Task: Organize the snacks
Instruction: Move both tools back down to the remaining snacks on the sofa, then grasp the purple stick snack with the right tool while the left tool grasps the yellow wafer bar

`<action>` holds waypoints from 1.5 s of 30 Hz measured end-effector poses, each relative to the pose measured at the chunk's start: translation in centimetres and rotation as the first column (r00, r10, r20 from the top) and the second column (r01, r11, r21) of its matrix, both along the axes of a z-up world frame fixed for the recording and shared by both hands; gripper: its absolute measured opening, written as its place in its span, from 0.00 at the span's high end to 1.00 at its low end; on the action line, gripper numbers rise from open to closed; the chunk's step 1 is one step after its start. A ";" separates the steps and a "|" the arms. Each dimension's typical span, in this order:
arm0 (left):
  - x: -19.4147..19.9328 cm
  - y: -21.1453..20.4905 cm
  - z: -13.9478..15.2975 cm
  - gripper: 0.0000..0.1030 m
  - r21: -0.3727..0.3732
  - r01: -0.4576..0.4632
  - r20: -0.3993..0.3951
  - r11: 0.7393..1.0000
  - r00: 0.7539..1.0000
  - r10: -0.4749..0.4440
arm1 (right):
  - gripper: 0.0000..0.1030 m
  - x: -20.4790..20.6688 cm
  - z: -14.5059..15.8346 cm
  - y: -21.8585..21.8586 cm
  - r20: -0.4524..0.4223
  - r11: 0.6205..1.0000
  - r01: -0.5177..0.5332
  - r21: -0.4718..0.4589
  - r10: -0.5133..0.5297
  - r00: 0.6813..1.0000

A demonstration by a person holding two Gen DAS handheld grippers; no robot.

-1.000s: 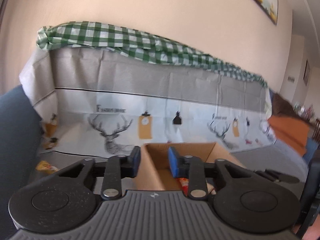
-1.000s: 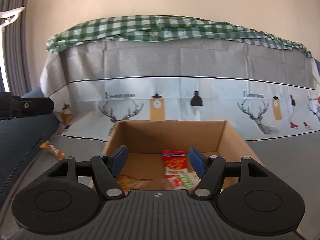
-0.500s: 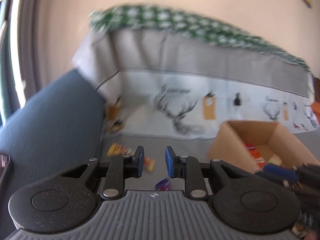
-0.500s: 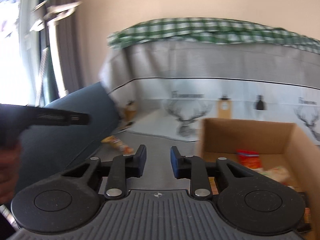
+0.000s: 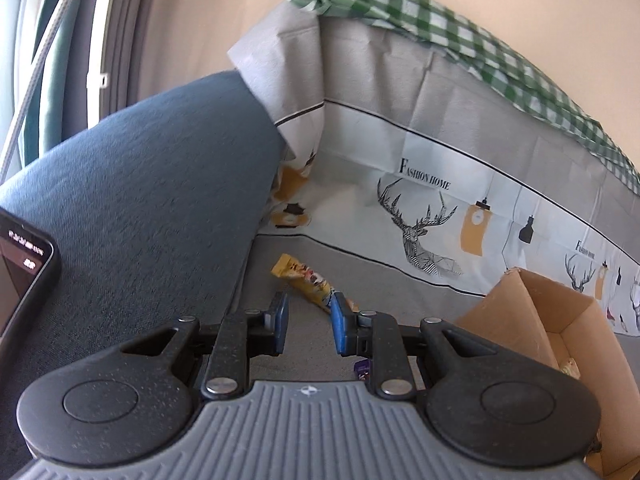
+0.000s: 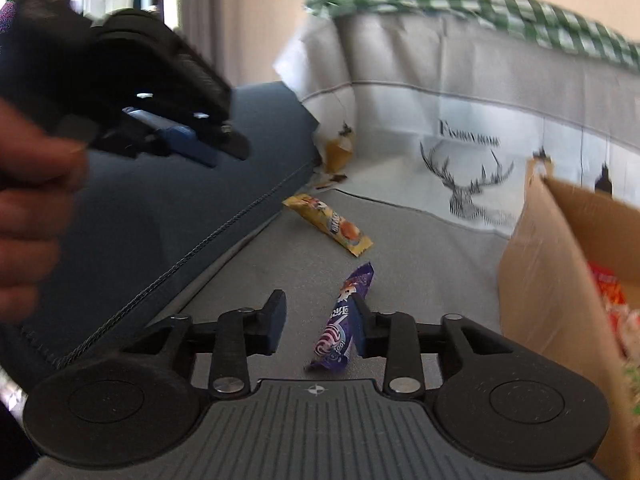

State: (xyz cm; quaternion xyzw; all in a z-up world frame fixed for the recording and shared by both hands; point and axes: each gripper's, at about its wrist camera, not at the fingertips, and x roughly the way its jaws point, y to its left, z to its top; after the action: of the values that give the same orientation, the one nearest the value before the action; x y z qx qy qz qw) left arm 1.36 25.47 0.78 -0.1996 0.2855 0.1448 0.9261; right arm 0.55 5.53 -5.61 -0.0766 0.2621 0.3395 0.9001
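A grey sofa seat (image 5: 360, 276) runs up to a blue armrest (image 5: 140, 200) on the left. Draped over the backrest is a grey and white cover (image 5: 440, 152) printed with deer heads and lamps, and a green checked cloth (image 5: 420, 20) lies along its top. A phone (image 5: 20, 276) shows at the left edge, its screen lit. Curtains (image 5: 60, 60) hang behind, against a beige wall (image 5: 220, 8).

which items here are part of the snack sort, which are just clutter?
Job:
yellow snack
purple snack
box with snacks inside
left tool
right tool

Clutter:
phone
blue cushion
deer-print cover
green check cloth
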 end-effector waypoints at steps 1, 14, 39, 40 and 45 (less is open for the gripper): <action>0.1 0.2 -0.1 0.76 -0.006 -0.003 -0.004 1.000 1.000 0.003 | 0.47 0.3 -0.6 0.2 -0.005 1.000 0.007 0.001 -0.007 1.000; 4.5 0.3 -2.3 0.75 -0.072 0.006 -0.038 0.997 0.999 -0.009 | 0.75 4.7 -5.5 3.0 -0.193 0.993 0.065 -0.095 -0.083 0.978; 17.0 1.3 -9.9 0.24 -0.148 -0.128 -0.205 0.981 0.974 0.096 | 0.75 7.9 -5.1 -0.1 -0.254 0.952 0.275 -0.133 -0.301 0.919; 17.4 1.1 -10.0 0.24 -0.139 -0.124 -0.210 0.982 0.973 0.093 | 0.75 7.9 -5.1 0.0 -0.252 0.952 0.273 -0.135 -0.300 0.920; 18.4 0.0 -10.5 0.24 -0.076 -0.093 -0.233 0.993 0.970 0.073 | 0.75 8.0 -5.1 0.1 -0.246 0.953 0.269 -0.141 -0.297 0.923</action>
State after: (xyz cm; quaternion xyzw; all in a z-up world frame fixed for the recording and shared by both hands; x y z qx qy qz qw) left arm 19.74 25.42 -9.71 -0.2330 0.3882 0.1930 0.8705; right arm 8.55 5.65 -10.69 -0.0393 0.4054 0.1987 0.8914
